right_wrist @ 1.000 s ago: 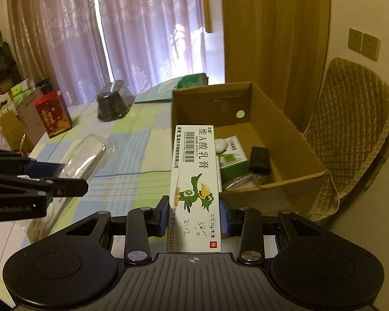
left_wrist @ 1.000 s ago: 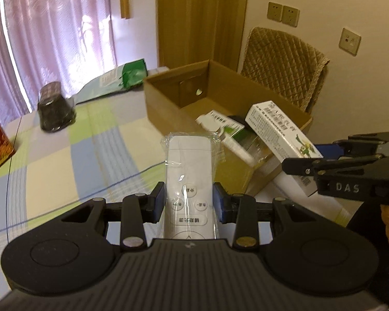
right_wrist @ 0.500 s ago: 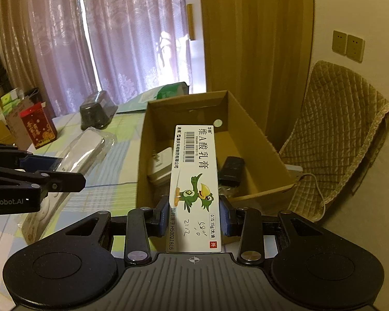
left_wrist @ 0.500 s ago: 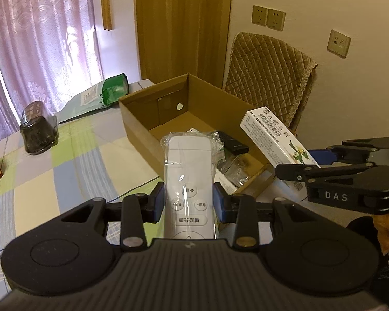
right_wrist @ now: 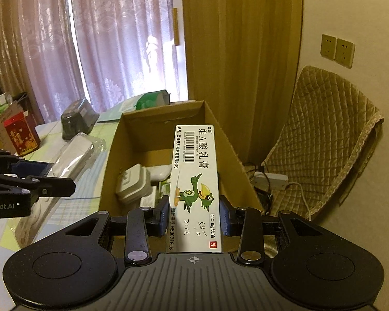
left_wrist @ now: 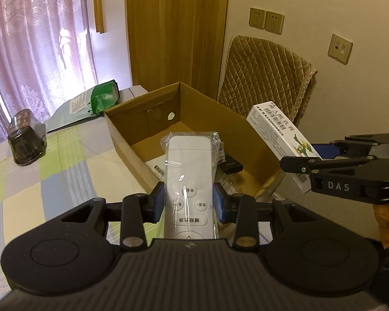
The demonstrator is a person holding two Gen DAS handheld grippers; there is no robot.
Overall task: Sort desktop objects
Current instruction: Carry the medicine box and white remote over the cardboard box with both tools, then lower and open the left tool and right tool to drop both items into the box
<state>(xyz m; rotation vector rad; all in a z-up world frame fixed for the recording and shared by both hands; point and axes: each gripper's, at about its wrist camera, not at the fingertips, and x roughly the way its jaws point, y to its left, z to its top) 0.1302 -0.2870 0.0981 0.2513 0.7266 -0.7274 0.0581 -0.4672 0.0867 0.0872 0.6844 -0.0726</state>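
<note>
My left gripper point(left_wrist: 188, 202) is shut on a white remote control point(left_wrist: 189, 176) wrapped in clear plastic, held above the near end of an open cardboard box point(left_wrist: 132, 134). My right gripper point(right_wrist: 193, 217) is shut on a long white ointment carton point(right_wrist: 194, 181) printed with a green bird, and it hangs over the same cardboard box point(right_wrist: 111, 171). The carton point(left_wrist: 280, 132) also shows at the right of the left wrist view, over the box's right wall. Inside the box lie a white adapter point(right_wrist: 133, 184), a black device point(left_wrist: 230, 164) and some packets.
A checked cloth covers the table point(left_wrist: 64, 171). A dark wrapped container point(left_wrist: 26, 140) and a green-and-white bag point(left_wrist: 90, 103) sit at the far side. A red box point(right_wrist: 20, 134) stands to the left. A quilted chair point(left_wrist: 267, 77) stands behind the box, by the wall.
Both grippers have moved forward over the box with their loads still held. The box now fills the centre of both views, and the table has slid to the left.
</note>
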